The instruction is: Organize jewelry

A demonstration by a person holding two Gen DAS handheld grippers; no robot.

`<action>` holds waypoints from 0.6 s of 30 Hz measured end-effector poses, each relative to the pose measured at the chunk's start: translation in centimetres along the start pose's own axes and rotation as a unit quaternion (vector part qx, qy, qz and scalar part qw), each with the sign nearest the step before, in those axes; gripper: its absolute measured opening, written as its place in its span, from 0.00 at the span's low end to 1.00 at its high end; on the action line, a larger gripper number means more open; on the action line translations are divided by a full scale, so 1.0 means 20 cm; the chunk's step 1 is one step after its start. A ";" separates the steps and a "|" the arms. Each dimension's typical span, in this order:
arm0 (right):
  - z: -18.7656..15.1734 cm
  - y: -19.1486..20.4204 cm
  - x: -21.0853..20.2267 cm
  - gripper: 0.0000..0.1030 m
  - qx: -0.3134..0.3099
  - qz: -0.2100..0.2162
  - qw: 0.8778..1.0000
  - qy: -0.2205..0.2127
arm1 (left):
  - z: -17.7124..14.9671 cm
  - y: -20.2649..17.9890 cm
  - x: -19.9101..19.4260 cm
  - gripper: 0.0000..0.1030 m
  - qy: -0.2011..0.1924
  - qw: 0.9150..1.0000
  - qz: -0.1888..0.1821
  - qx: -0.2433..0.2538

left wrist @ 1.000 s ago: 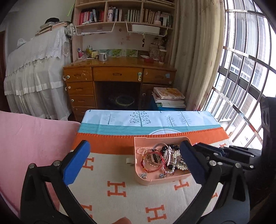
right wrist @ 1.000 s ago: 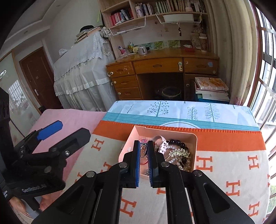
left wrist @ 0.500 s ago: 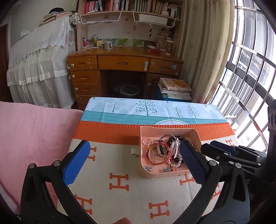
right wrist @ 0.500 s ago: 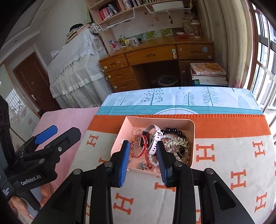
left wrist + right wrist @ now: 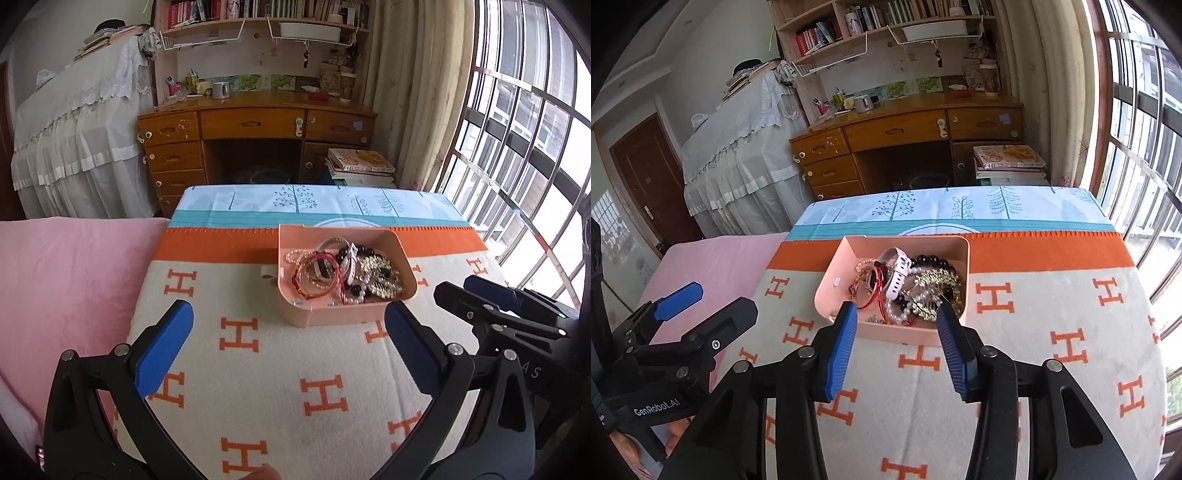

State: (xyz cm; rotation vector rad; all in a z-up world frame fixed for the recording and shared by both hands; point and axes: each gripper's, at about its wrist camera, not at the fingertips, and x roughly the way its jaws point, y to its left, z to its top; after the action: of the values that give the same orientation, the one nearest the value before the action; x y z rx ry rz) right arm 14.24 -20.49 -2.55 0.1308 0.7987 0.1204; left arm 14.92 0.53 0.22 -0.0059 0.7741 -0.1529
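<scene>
- Bedroom clutter fills the background of our left wrist view: a wooden desk (image 5: 258, 125) under bookshelves, and nearer, a cream blanket with orange H letters (image 5: 258, 369) spread on the bed.
- We see the pink plastic tray (image 5: 400, 254) heaped with tangled bracelets and beads (image 5: 343, 273) lying on that blanket, ahead and a little right of the left gripper (image 5: 284, 343), whose jaws stand wide and empty.
- Our right wrist view puts the same tray straight ahead of the right gripper (image 5: 895, 332); its jaws are opening, nothing between them, tips just short of the tray's near wall.
- We judge the right hand nearer, lined up with the heap.
</scene>
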 end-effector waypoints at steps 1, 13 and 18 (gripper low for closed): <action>-0.04 -0.01 -0.02 0.51 0.002 -0.003 1.000 0.000 | -0.04 -0.01 -0.01 1.00 0.003 1.000 -0.001 0.001; -0.58 -0.11 -0.33 0.61 0.015 -0.032 0.999 0.007 | -0.48 -0.18 -0.18 1.00 0.046 0.999 -0.002 -0.014; -0.74 -0.15 -0.47 0.68 0.035 -0.024 0.999 0.003 | -0.60 -0.24 -0.30 1.00 0.039 0.999 0.014 -0.014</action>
State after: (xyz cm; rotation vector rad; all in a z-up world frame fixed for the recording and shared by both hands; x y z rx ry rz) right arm -2.75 -23.84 -6.73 0.1772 0.8122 0.0485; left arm 1.69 -2.74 -3.80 -0.0146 0.8530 -0.1160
